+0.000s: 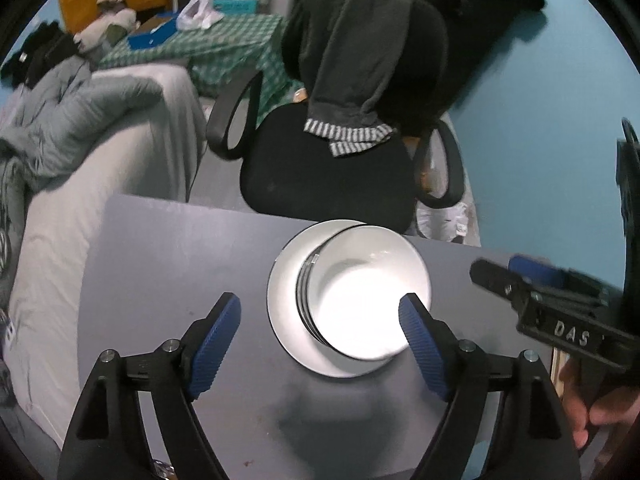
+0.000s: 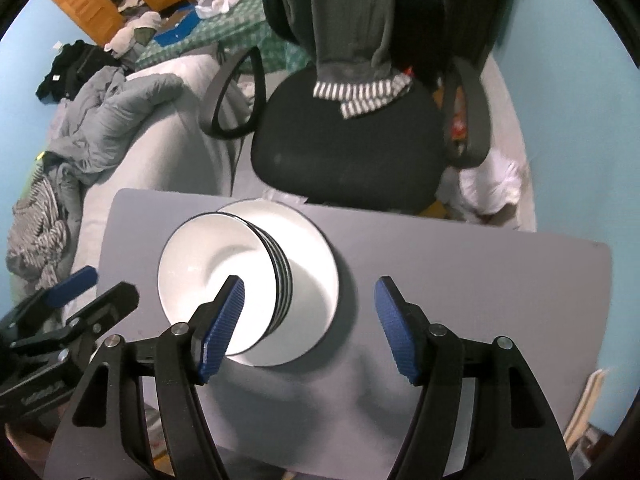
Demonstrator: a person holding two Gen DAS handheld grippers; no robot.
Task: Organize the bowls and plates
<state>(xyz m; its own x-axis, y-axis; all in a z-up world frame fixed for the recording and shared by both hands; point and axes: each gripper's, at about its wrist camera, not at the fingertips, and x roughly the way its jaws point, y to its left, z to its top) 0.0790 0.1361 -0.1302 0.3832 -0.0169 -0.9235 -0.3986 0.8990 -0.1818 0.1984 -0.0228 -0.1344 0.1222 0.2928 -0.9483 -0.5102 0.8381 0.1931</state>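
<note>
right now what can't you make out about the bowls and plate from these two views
- How many bowls are stacked: only dark rim edges show in both wrist views, too fine to count.
- Top bowl's inside: overexposed in the left wrist view, partly covered by a blue pad in the right wrist view.
- Plate centre: covered by the stack in both views.
- Near edge of the table: cut off by the gripper bodies.

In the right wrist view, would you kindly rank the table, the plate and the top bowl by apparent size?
1. Table, largest.
2. Plate.
3. Top bowl, slightly smaller than the plate, though it sits nearer the camera, so this gap is unsure.
</note>
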